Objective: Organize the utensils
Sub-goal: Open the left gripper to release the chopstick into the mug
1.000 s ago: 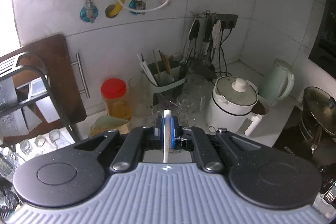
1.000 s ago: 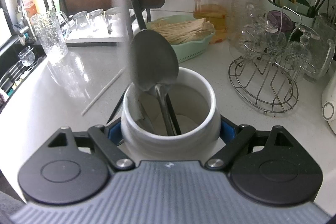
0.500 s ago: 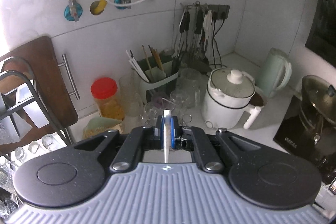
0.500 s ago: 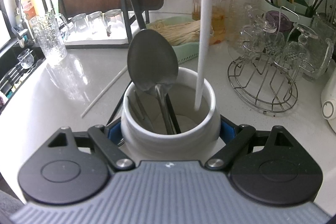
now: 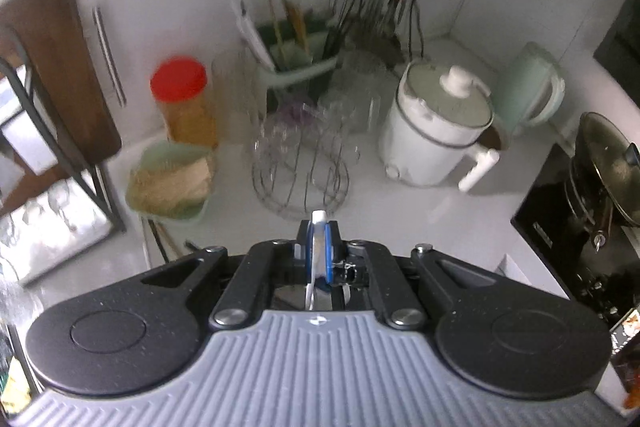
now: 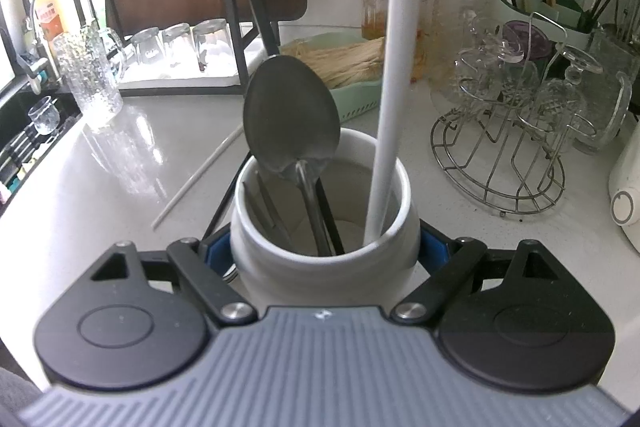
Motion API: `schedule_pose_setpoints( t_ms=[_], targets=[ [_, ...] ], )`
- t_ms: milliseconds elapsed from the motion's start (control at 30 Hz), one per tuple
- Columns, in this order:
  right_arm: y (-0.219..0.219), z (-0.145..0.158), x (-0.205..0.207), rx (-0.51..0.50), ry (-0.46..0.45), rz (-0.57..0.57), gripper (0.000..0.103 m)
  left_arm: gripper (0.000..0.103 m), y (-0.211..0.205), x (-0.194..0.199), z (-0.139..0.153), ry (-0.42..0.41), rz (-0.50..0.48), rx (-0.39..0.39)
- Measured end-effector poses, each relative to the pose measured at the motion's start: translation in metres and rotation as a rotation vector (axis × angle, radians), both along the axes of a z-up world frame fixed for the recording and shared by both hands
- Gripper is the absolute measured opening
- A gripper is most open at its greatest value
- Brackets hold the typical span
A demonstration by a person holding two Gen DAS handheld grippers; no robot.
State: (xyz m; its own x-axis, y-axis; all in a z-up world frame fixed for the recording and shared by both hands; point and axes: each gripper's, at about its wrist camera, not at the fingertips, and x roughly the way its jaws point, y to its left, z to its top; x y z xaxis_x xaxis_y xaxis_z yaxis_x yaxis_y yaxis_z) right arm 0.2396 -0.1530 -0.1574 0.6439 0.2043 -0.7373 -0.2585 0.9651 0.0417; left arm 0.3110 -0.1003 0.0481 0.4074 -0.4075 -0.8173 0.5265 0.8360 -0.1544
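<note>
Left wrist view: the left gripper [image 5: 319, 245] is clenched on a white chopstick [image 5: 319, 227], whose end pokes out toward twelve o'clock; the rest runs down out of sight below the jaws.

Right wrist view: the right gripper [image 6: 325, 251] clamps the white ceramic utensil holder [image 6: 324, 259] on both sides. The chopstick [image 6: 390, 75] stands nearly upright, its tip inside the holder at three o'clock of the steel spoon [image 6: 292, 119]. A second white chopstick [image 6: 200, 179] lies on the counter [image 6: 100, 195] at ten o'clock of the holder. The left hand looks likelier to fetch it.

Spoon [image 6: 292, 119] and chopstick [image 6: 390, 99] stand in the jar [image 6: 320, 263].
</note>
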Motion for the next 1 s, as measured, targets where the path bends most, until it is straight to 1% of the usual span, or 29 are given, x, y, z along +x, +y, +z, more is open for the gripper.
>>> schedule_pose_setpoints(
  t_ms=[200,333,400,567,700,800,900,967,1000],
  targets=[
    [0.001,0.0,0.0,-0.001,0.001,-0.008,0.091,0.007,0.004,0.018,-0.023,0.155,0.022,0.034],
    [0.002,0.0,0.002,-0.004,0.01,-0.01,0.091,0.006,0.004,0.021,-0.035,0.211,0.028,0.056],
    [0.002,0.0,0.003,-0.005,0.013,-0.011,0.091,0.006,0.005,0.021,-0.038,0.231,0.03,0.05],
    [0.002,0.0,0.002,-0.005,0.013,-0.016,0.091,0.007,0.005,0.018,-0.039,0.226,0.024,0.044],
    [0.003,0.0,0.004,-0.009,0.018,-0.017,0.091,0.007,0.003,0.011,-0.033,0.156,0.009,0.063],
    [0.003,0.0,0.003,-0.009,0.016,-0.018,0.091,0.007,0.008,0.006,-0.029,0.142,0.023,0.027],
    [0.002,0.0,0.002,-0.006,0.011,-0.019,0.091,0.007,0.015,-0.001,-0.025,0.105,0.054,0.017],
    [0.002,-0.001,0.002,-0.003,0.008,-0.022,0.091,0.007,0.022,-0.006,-0.024,0.091,0.078,-0.01],
    [0.002,-0.001,0.001,-0.001,0.006,-0.024,0.091,0.007,0.025,-0.01,-0.024,0.072,0.092,-0.016]
  ],
)
